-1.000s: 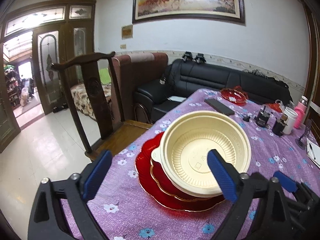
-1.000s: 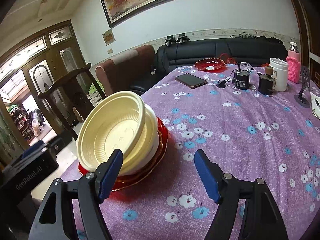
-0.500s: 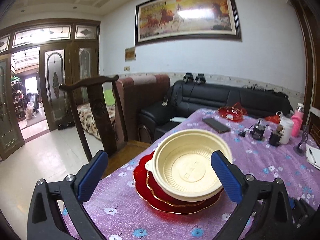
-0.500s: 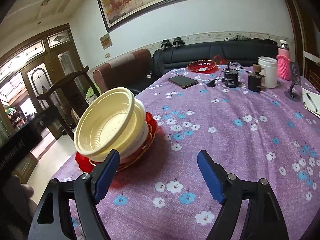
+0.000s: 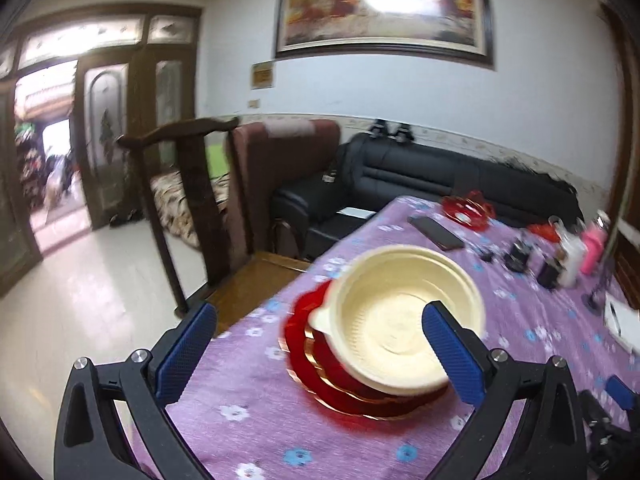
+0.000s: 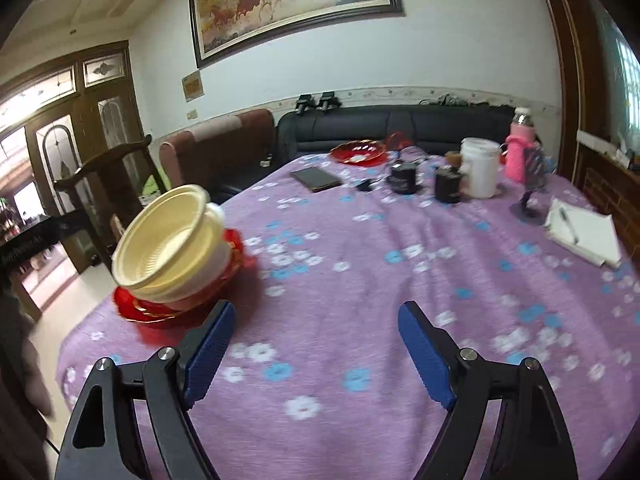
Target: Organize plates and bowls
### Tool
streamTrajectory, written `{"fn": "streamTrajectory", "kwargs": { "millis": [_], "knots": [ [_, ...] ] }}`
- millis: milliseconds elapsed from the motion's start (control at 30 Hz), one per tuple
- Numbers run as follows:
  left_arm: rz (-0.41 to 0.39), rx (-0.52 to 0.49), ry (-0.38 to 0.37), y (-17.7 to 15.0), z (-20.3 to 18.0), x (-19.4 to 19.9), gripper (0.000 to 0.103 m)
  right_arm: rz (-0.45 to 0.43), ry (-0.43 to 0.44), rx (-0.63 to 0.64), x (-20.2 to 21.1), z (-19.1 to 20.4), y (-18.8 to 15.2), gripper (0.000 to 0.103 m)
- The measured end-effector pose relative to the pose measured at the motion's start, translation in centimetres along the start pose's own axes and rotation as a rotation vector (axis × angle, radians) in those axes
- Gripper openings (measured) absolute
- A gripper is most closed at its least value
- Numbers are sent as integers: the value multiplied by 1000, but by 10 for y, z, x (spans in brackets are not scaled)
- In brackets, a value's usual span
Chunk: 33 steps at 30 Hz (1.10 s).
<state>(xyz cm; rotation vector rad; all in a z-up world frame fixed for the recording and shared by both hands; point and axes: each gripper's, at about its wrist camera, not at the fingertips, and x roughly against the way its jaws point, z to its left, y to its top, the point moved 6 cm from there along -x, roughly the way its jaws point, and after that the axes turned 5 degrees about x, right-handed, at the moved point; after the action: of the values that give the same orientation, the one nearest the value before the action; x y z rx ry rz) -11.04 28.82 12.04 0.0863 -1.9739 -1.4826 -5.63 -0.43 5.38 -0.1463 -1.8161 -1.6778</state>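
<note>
Only the right wrist view shows the white notepad with a pen [image 6: 584, 232] at the table's far right; the left view alone shows the dark wooden chair's [image 5: 188, 208] seat beside the purple flowered tablecloth [image 6: 360, 280]. The stacked cream plastic bowls [image 5: 404, 320] sit tilted on red scalloped plates [image 5: 320, 376] near the table's left edge, mouths tipped toward the chair. The left gripper [image 5: 320, 354] gapes wide, empty; the right gripper [image 6: 318, 354], jaws just opening, grips nothing.
</note>
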Motion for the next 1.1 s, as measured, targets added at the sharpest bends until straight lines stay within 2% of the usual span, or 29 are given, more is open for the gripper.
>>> {"fn": "streamTrajectory", "kwargs": {
  "millis": [67, 167, 300, 433, 533, 700, 833, 900, 1000, 1100],
  "knots": [
    [-6, 30, 33, 7, 14, 2, 103, -15, -29, 27, -2, -12, 10, 90],
    [-18, 23, 83, 17, 18, 6, 103, -38, -23, 24, -16, -23, 25, 90],
    [-7, -32, 115, 28, -3, 4, 103, -62, 2, -8, -41, -35, 33, 90],
    [84, -88, 157, 31, -39, -24, 103, -47, 7, -68, -49, -58, 21, 90],
    [119, -155, 216, 33, -73, -53, 103, -26, 24, -151, -51, -75, 15, 90],
    [111, -299, 335, 42, -115, -95, 103, 24, 92, -219, -62, -82, 9, 91],
    [197, -451, 430, 28, -134, -140, 103, 56, 149, -281, -69, -88, 5, 91],
    [222, -491, 460, 24, -135, -149, 103, 67, 158, -303, -71, -92, 2, 91],
    [196, -446, 447, 33, -130, -136, 103, 63, 158, -333, -71, -100, 1, 91],
    [101, -373, 395, 57, -121, -100, 103, 86, 160, -345, -76, -102, -2, 91]
  ]
}}
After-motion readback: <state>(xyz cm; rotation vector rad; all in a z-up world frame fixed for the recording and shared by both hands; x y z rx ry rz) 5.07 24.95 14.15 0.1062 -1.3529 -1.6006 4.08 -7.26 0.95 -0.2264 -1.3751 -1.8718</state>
